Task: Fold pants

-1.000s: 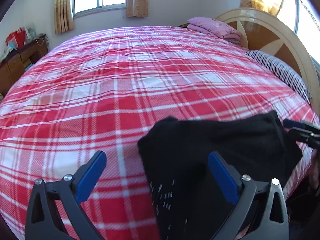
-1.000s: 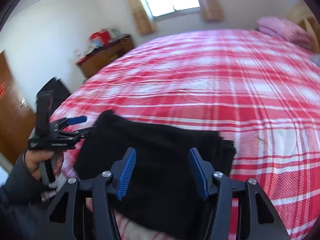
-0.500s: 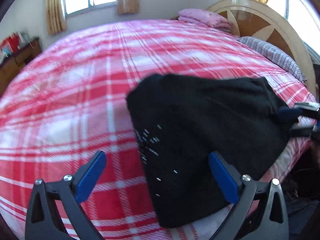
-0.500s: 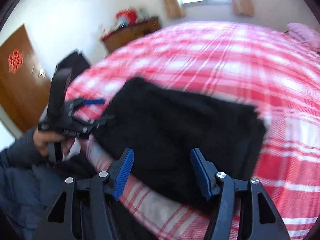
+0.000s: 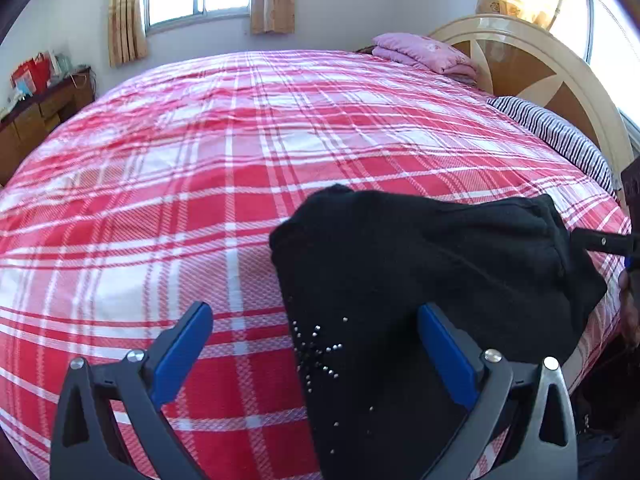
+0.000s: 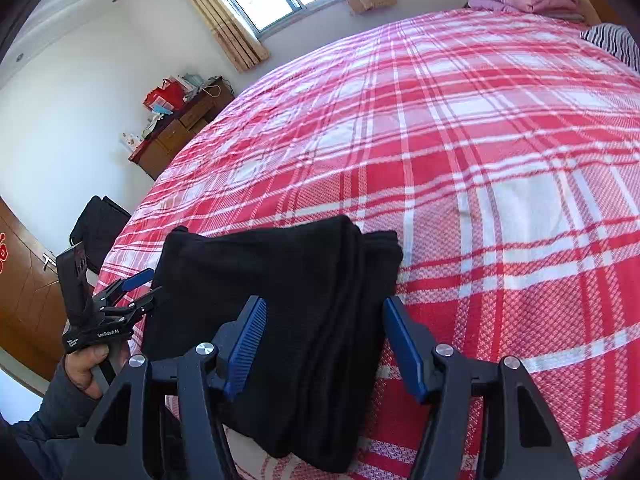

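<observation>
The black pants (image 5: 400, 280) lie folded in a thick stack at the near edge of the red plaid bed (image 5: 240, 160), with small silver studs on the near part. My left gripper (image 5: 316, 344) is open and empty, its right finger over the pants' left end. In the right wrist view the pants (image 6: 288, 300) show stacked layers. My right gripper (image 6: 324, 340) is open and empty, hovering astride the pants' right end. The left gripper also shows in the right wrist view (image 6: 142, 288), beside the pants' left edge. The right gripper's tip shows in the left wrist view (image 5: 600, 242).
A pink folded blanket (image 5: 424, 54) and a striped pillow (image 5: 560, 140) lie by the wooden headboard (image 5: 532, 72). A wooden dresser (image 6: 180, 128) with clutter stands by the wall under the window. A black bag (image 6: 96, 228) and a brown door (image 6: 20, 300) are at left.
Both grippers have pulled back and tilted up from the pants, which now sit lower and nearer in both views. The pants have not changed shape. Both grippers stay open.
</observation>
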`<action>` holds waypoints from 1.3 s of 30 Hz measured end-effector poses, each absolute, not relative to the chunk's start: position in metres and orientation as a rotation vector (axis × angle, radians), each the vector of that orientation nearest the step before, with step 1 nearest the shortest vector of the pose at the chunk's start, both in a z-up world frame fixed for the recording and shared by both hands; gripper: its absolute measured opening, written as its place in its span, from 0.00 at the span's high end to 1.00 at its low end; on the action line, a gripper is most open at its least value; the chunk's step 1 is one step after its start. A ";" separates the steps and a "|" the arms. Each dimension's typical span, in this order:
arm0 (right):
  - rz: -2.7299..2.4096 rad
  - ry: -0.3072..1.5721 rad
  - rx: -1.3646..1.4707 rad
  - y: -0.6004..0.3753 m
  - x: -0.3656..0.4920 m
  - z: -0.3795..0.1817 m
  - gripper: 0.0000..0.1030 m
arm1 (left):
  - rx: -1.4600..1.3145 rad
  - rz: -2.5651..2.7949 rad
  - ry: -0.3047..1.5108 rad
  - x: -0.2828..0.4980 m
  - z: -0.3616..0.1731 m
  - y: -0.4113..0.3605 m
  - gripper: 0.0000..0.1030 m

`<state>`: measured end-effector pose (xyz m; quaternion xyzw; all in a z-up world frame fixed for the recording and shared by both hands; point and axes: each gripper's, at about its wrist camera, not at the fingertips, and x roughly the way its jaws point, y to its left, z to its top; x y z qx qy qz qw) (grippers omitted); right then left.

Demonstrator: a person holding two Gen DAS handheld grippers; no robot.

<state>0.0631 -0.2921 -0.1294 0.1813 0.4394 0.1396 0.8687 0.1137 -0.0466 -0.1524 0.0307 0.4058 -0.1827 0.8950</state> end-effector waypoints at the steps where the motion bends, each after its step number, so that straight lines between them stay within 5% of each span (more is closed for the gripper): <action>1: 0.292 0.924 0.380 -0.293 0.063 -0.131 0.39 | 0.051 -0.383 0.845 0.114 -0.154 -0.045 0.00; 12: 0.281 0.943 0.342 -0.286 0.069 -0.143 0.36 | 0.008 -0.444 0.862 0.122 -0.161 -0.052 0.00; 15: 0.306 0.928 0.359 -0.287 0.066 -0.141 0.38 | -0.014 -0.489 0.874 0.121 -0.160 -0.049 0.09; 18: 0.325 0.928 0.389 -0.288 0.064 -0.142 0.56 | -0.052 -0.541 0.889 0.123 -0.158 -0.046 0.21; 21: 0.346 0.933 0.431 -0.293 0.064 -0.145 0.61 | -0.086 -0.579 0.896 0.124 -0.158 -0.044 0.32; 28: 0.355 0.889 0.401 -0.286 0.059 -0.131 0.71 | -0.154 -0.664 0.917 0.124 -0.153 -0.042 0.81; 39: 0.436 0.866 0.233 -0.245 0.117 -0.079 0.73 | -0.176 -0.636 0.867 0.128 -0.128 -0.012 0.87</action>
